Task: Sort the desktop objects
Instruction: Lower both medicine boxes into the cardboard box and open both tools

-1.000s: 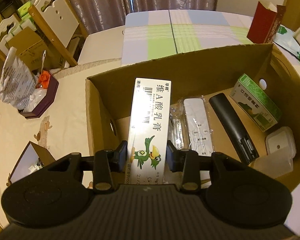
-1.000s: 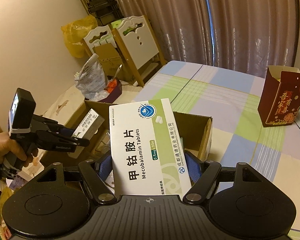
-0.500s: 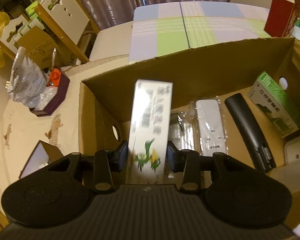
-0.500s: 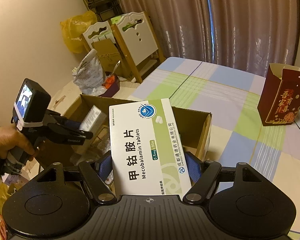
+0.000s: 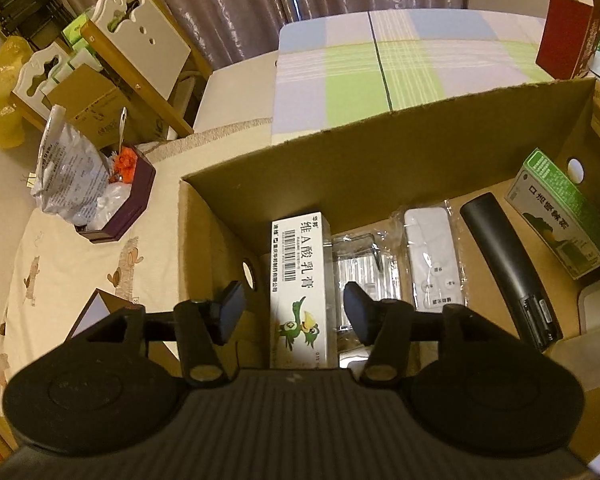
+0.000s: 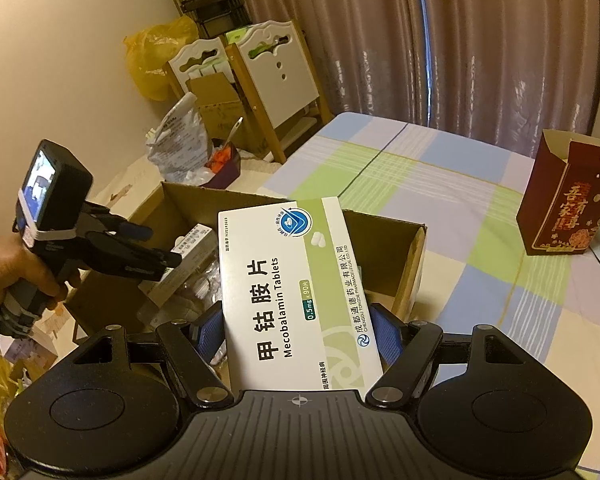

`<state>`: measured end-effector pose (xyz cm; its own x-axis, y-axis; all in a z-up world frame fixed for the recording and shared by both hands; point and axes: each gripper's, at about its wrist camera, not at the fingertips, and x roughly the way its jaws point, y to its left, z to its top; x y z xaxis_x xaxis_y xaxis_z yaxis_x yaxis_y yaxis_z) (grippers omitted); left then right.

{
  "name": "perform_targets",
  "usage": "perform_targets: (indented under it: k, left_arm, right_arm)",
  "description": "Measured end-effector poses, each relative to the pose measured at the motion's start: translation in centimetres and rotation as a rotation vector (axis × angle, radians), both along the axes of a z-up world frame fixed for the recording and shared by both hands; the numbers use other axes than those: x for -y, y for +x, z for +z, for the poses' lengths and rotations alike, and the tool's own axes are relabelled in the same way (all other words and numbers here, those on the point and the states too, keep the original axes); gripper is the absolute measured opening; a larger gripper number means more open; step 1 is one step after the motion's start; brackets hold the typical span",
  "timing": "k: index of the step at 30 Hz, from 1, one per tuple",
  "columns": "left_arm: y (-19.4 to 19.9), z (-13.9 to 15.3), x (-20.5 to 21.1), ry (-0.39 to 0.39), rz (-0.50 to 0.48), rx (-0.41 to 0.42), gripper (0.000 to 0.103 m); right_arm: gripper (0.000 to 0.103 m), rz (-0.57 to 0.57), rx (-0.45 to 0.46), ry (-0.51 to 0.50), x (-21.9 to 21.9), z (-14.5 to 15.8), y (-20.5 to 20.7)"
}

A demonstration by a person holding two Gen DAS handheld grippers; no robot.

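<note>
A: Setting: curtained room, desk (image 6: 480,216) under a plaid cloth, open carton (image 5: 380,168) at its near edge. State the left tool (image 5: 294,304) condition.

B: Jaws apart. The ointment box (image 5: 302,284) stands between them with a visible gap on each side; no pad contact. It lies inside the carton at the left end, against the left wall, long axis running straight ahead of the tool.

A: Right tool (image 6: 300,334)?

B: Clamped on the tablet box (image 6: 296,292), pads on both long edges, long axis pointing forward and up. The carton opening lies directly ahead of and below this tool.

A: Governing relation for the next move?

B: Judgement: the right tool is the loaded one. Free floor appears to lie behind the remotes (image 5: 496,264), right of the left tool. The left tool should clear the opening first.

A: View differences?

B: The left view shows the carton contents: ointment box, bagged items, remotes, green box (image 5: 560,212). The right view hides most of these behind the tablet box, but shows the left tool (image 6: 156,260) from the side, over the carton's left end, and the red bag (image 6: 568,200) far right.
</note>
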<state>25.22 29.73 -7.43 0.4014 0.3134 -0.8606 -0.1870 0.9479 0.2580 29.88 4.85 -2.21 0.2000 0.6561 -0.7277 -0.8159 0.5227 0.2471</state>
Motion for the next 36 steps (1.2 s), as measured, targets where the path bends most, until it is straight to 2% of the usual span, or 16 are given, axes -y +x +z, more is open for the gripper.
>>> perform_targets:
  k: [13,25,36]
  left_arm:
    - [-1.8,3.4,0.4,-0.025,-0.064,0.07,0.059]
    - [-3.1,4.3,-0.5,-0.058,-0.116,0.103,0.065]
    - [-3.2,4.9,-2.5,-0.076,-0.143,0.121,0.067]
  right_arm:
    - [0.074,0.014,0.024,-0.015,-1.7,0.1,-0.5]
    - [0.074,-0.022,-0.011,-0.063,-5.2,-1.6,-1.0]
    - [0.074,-0.182,-0.074,-0.126,-8.3,-4.3,-0.7]
